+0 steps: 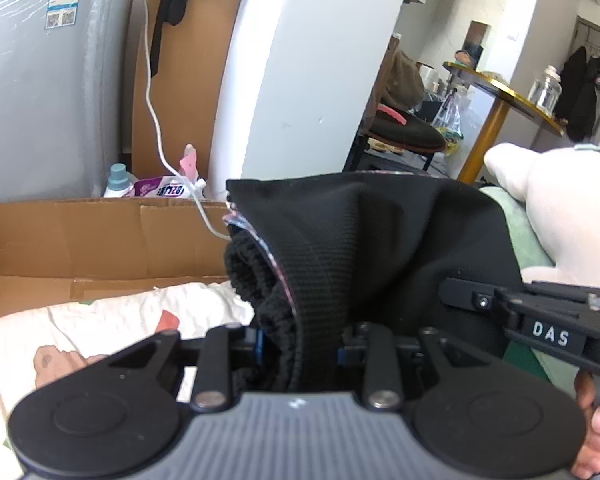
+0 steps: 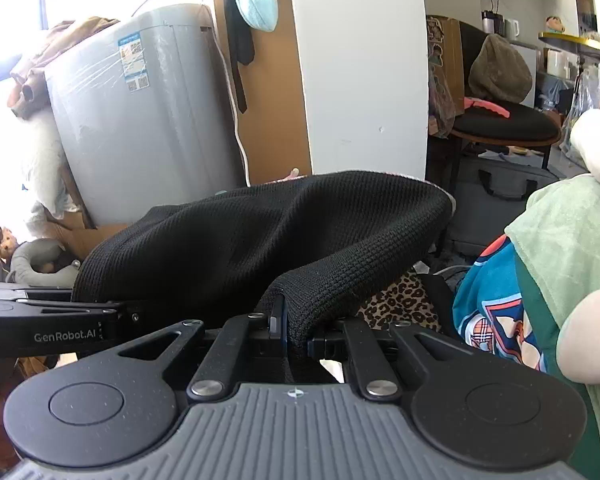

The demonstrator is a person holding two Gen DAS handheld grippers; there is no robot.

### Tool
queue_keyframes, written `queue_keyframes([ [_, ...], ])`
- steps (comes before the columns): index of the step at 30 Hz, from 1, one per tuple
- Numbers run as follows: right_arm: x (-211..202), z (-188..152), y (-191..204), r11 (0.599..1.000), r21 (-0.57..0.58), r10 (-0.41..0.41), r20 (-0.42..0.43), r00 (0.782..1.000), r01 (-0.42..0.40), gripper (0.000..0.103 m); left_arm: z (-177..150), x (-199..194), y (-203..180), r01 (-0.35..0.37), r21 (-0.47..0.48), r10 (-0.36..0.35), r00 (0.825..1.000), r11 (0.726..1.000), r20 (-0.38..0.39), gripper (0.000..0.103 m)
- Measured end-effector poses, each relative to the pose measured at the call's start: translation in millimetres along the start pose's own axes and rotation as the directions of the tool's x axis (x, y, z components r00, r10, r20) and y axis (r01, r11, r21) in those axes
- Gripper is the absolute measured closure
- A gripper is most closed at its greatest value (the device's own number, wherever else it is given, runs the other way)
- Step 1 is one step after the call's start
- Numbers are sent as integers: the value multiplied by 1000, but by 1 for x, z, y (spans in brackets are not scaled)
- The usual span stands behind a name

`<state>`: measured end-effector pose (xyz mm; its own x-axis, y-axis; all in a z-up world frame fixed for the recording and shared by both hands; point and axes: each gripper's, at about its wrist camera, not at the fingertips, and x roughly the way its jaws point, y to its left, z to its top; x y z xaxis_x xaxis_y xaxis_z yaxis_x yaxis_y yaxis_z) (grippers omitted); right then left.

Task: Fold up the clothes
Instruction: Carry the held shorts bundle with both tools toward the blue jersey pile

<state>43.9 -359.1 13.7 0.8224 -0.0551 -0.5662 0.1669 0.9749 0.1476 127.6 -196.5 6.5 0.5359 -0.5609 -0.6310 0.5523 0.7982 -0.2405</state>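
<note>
My left claw (image 1: pixel 300 344) and right claw (image 2: pixel 296 336) both pinch the black knit top (image 2: pixel 268 232), hanging between them. If one pinch slips, it could drop crooked.

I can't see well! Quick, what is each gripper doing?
Left gripper: shut on the black garment.
Right gripper: shut on the black garment too.

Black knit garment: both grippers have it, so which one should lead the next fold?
Probably right. The right gripper pinches a clean edge of the black knit garment; the left gripper holds a bunched wad.
</note>
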Motion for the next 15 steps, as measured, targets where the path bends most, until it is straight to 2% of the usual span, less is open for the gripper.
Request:
queue_keyframes([
  [5, 8, 7, -22, 1000, 20, -2, 15, 1000, 2, 96, 7, 19, -10, 1, -16, -1, 1000, 1000, 10, 71],
  [9, 21, 8, -41, 999, 24, -39, -4, 999, 39, 96, 8, 43, -23, 7, 4, -7, 1000, 1000, -7, 71],
  [15, 41, 11, -65, 996, 36, -75, -21, 997, 76, 96, 7, 73, -37, 13, -26, -14, 999, 1000, -30, 71],
])
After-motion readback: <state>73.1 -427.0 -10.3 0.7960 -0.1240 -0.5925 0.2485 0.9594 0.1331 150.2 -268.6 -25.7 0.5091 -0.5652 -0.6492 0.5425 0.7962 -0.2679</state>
